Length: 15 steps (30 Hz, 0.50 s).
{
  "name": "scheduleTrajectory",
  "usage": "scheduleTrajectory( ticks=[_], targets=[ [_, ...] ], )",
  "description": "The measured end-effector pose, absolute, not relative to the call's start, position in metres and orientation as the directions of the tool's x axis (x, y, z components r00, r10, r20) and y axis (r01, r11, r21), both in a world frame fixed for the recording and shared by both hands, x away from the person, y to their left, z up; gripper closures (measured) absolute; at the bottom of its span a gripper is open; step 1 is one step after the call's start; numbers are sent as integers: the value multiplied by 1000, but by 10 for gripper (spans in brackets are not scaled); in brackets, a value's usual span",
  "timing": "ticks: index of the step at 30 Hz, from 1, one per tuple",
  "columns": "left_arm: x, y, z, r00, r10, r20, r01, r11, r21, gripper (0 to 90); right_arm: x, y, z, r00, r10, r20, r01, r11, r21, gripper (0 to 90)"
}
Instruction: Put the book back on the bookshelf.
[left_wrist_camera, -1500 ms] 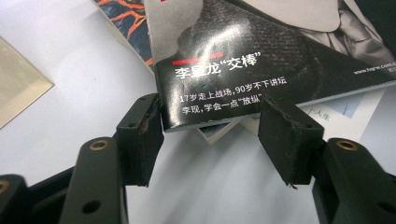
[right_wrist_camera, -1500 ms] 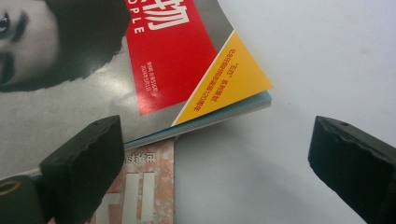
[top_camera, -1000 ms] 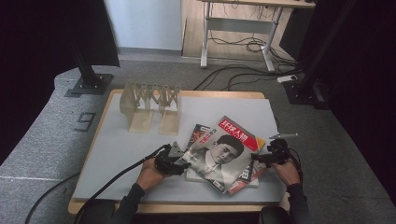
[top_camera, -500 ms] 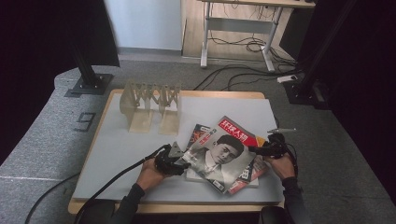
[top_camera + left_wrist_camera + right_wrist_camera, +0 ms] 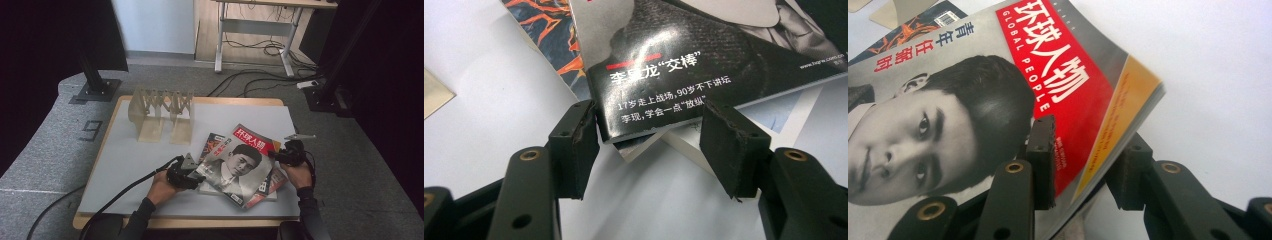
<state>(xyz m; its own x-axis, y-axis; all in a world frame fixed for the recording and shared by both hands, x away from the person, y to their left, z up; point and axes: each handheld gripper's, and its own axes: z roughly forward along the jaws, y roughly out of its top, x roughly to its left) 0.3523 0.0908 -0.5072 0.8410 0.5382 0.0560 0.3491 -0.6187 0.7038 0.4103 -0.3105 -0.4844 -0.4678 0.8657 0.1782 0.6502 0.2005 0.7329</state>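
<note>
While two hand-held grippers worked at a stack of magazines near the front right corner of the table [image 5: 150, 160], the right gripper [image 5: 1083, 172] had just been closing its jaws on the top magazine [image 5: 240, 167], a red-titled issue with a portrait on its cover. Seen from that gripper's own camera, one pad lay on the cover beside the red title block and the other sat under the yellow-striped edge, so the magazine's right edge was pinched between them and looked lifted a little off the table. The left gripper [image 5: 651, 145] stood about half spread at the opposite, lower left corner of the same cover, one pad touching the corner's edge and the other just beside it; whether it actually pressed could not be told. Beneath lay at least two more magazines [image 5: 215, 145], one with an orange-patterned cover, fanned out towards the table's front edge. A wooden rack [image 5: 160, 112] stood well apart towards the back left corner. Done well, the step appeared to call for a firm grip on the whole thickness of the spine side, a slow lift, and the left gripper steadying the far corner so the covers below did not slide along.
</note>
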Motion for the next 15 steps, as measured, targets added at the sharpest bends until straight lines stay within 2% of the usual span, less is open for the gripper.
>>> scheduleTrajectory(
  ticks=[10, 15],
  targets=[
    [350, 89, -508, 843, 535, 53, 348, -619, 704, 397, 410, -303, -488, -463, 865, 192, 658, 191, 728, 630],
    [349, 89, -507, 842, 537, 56, 349, -619, 704, 395, 410, -296, -487, -478, 859, 181, 654, 211, 727, 668]
  ],
)
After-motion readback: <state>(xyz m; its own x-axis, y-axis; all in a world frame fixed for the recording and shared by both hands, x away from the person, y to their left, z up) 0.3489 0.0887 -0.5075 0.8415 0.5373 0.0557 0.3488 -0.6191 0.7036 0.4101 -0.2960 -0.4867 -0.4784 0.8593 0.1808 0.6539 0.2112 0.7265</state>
